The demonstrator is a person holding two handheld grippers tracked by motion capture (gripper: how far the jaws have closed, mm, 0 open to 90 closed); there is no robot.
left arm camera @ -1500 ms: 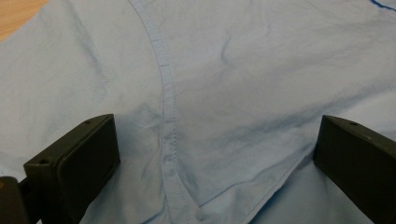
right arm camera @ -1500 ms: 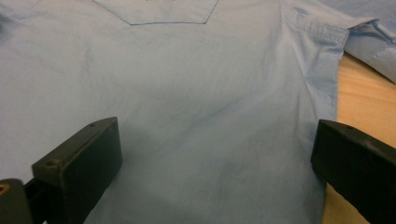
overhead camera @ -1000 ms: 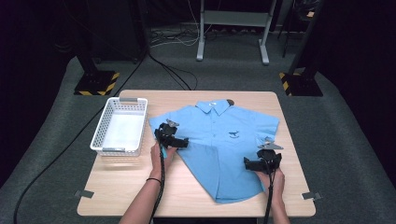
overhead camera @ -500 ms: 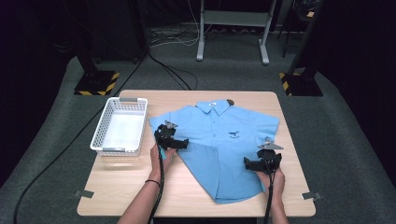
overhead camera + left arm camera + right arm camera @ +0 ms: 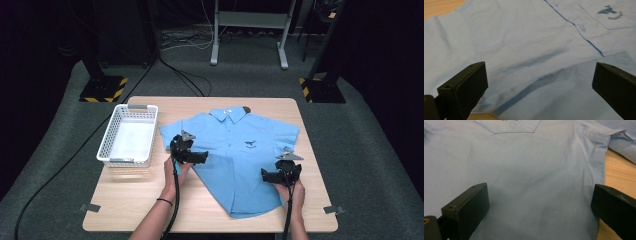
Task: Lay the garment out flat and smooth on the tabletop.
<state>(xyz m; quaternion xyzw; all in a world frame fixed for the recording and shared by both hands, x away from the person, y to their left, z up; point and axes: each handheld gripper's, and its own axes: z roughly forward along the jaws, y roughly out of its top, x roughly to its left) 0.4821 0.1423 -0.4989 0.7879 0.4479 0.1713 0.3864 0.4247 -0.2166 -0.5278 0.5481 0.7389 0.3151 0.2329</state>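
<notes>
Shirt [image 5: 240, 155]: light-blue woven cotton, short-sleeved, creased, flat on wooden desk [image 5: 130, 200]; white lattice basket [image 5: 111, 139] at 9 o'clock, empty; left tongs [image 5: 192, 156] and right tongs [image 5: 272, 176] gape wide, holding nothing.

A: Item, left gripper [image 5: 192, 156]?
B: Black body, grey three-cornered plate on top, black cable trailing along the forearm. Two blocky matt-black jaws, each with a small screw hole near the tip.

A: Right gripper [image 5: 276, 175]?
B: Same pattern: black housing, grey plate, black cable.

A: Worn items?
B: Bare forearms, no sleeves; one thin dark band on the left wrist.
</notes>
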